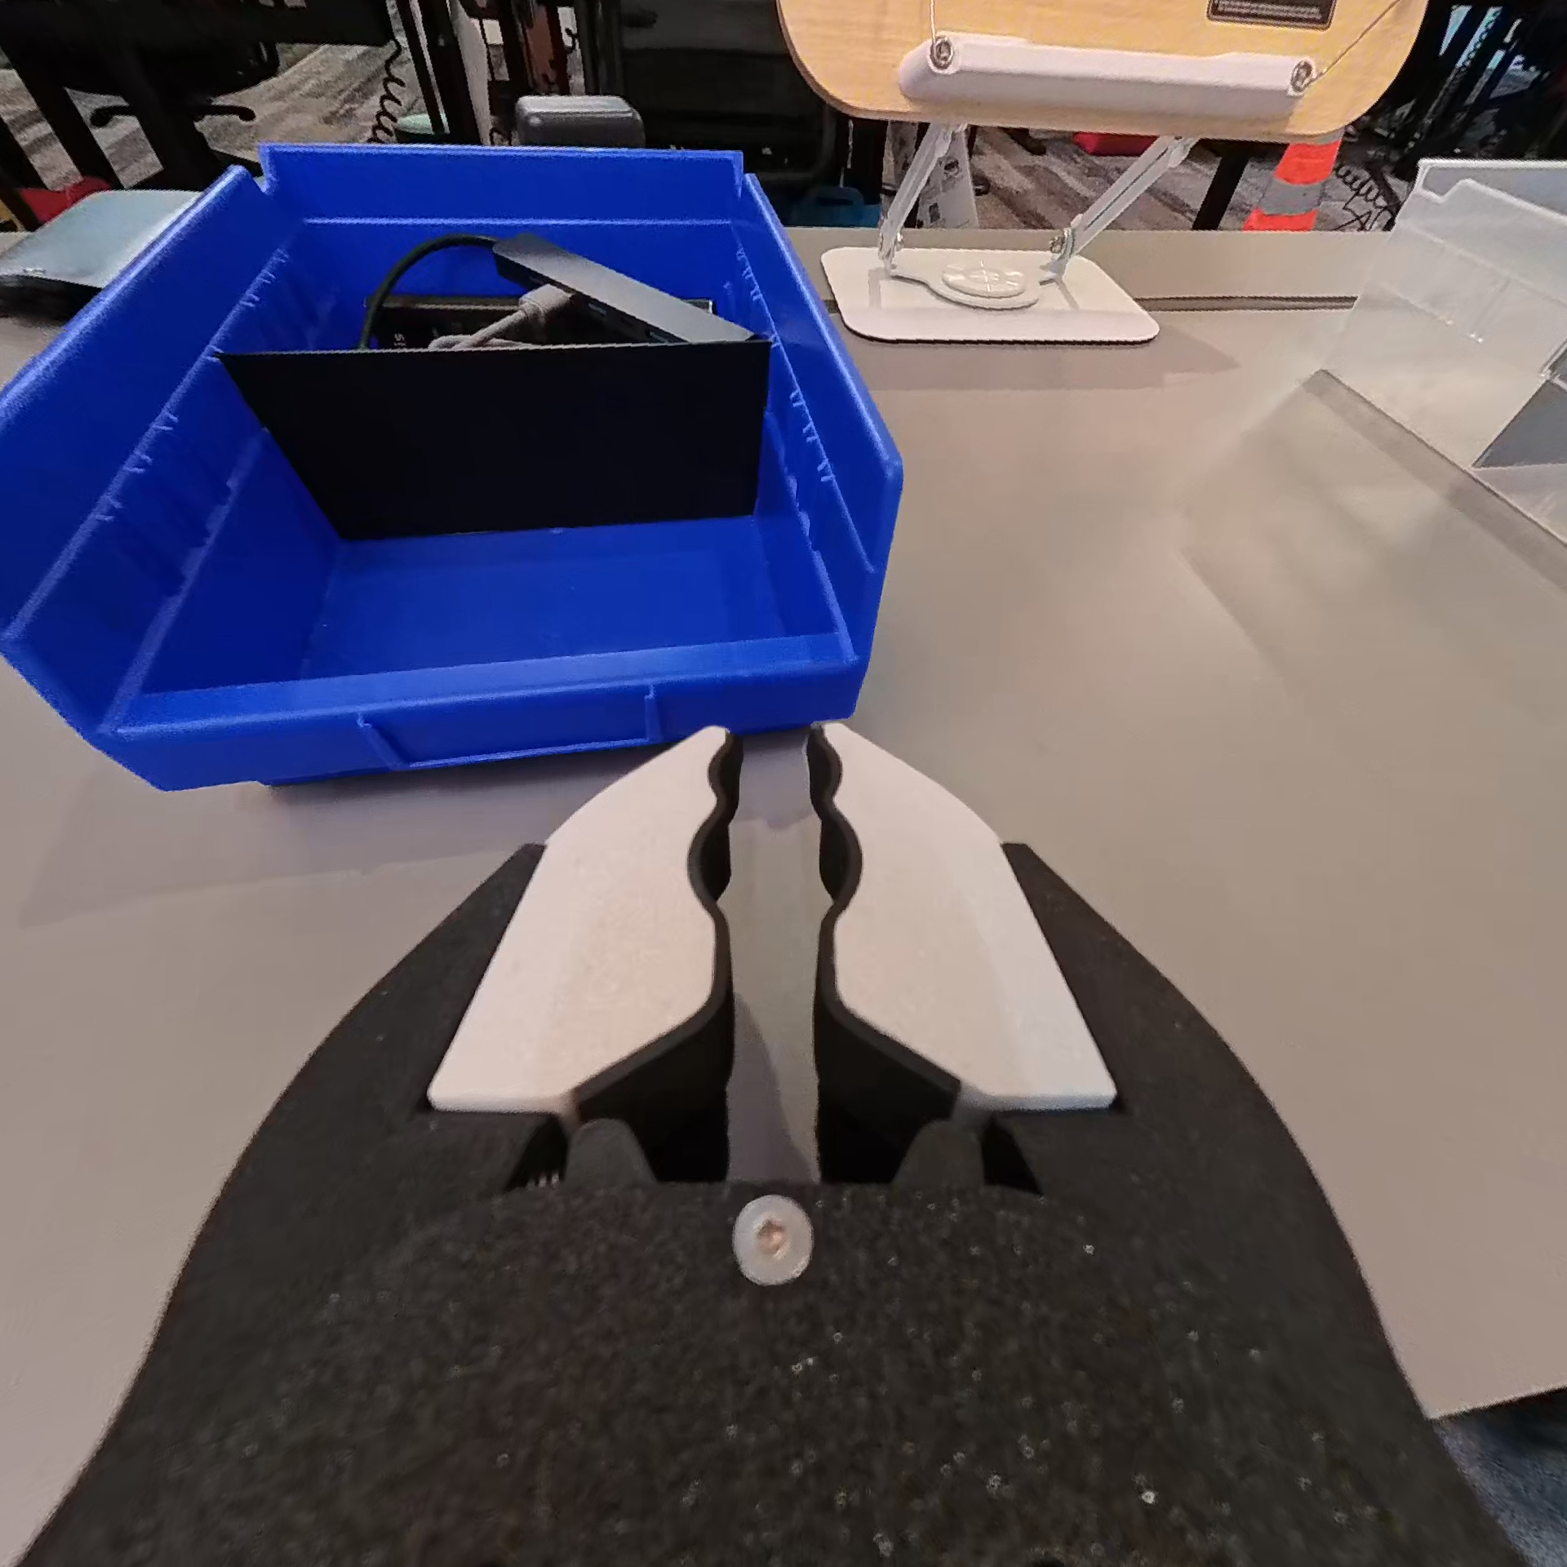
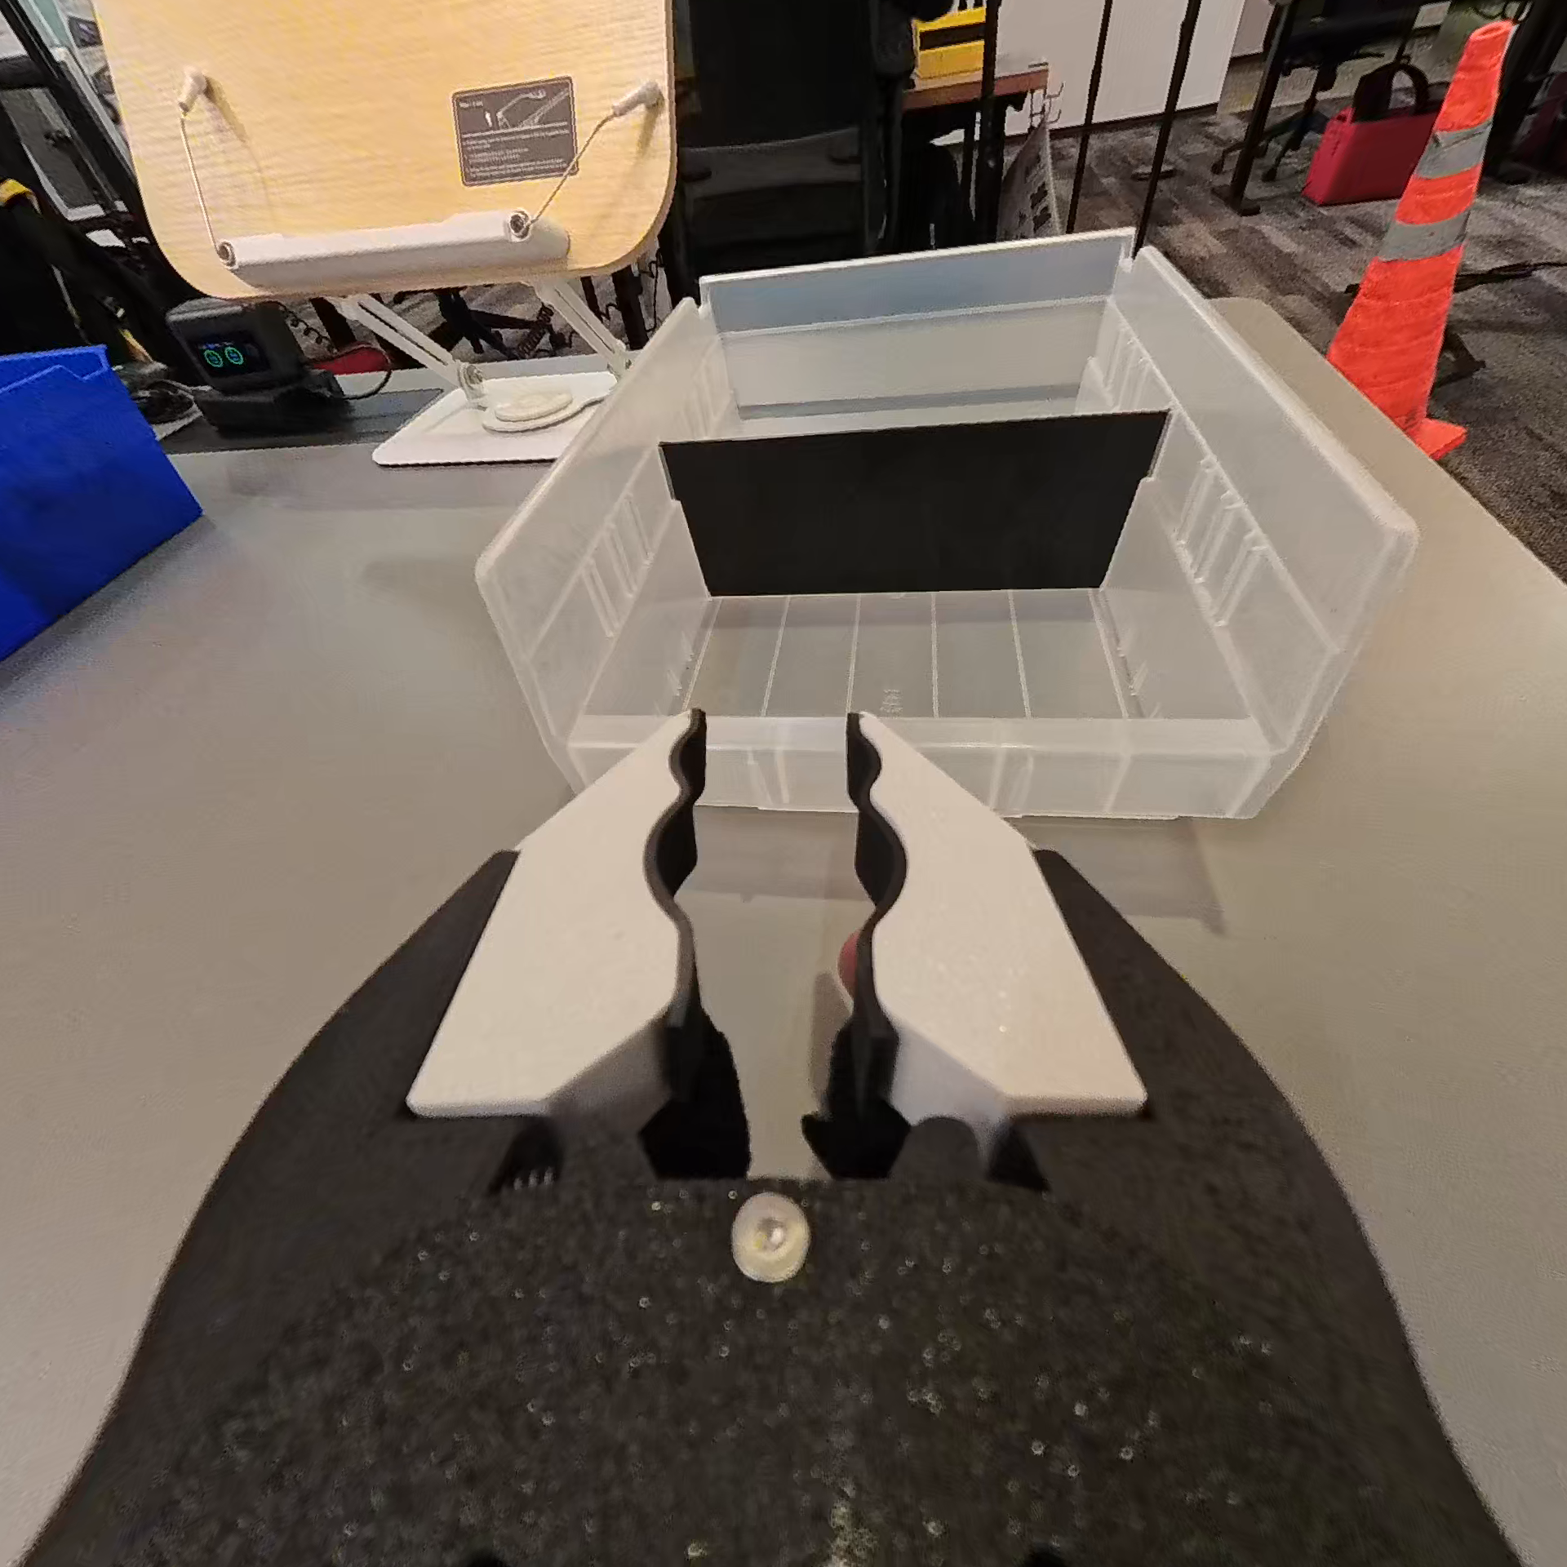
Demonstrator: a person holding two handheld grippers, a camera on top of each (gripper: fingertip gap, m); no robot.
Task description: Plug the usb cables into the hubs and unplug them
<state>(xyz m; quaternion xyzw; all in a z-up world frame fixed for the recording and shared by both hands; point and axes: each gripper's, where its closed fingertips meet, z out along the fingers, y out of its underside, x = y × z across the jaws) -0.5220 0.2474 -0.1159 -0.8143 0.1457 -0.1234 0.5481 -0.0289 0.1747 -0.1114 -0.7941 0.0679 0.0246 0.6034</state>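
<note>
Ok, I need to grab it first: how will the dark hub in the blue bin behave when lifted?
The hub looks like a stiff, slim bar, probably light. It leans on other gear, so it may slide. Its cable will likely trail behind.

A grey tabletop (image 1: pixel 1102 678) carries a blue bin (image 1: pixel 475 729) toward its left side and a clear bin (image 2: pixel 933 780) toward its right. Between them, near the far edge, stands a white stand base (image 1: pixel 992 297) holding a tilted wooden board (image 2: pixel 381 127).
</note>
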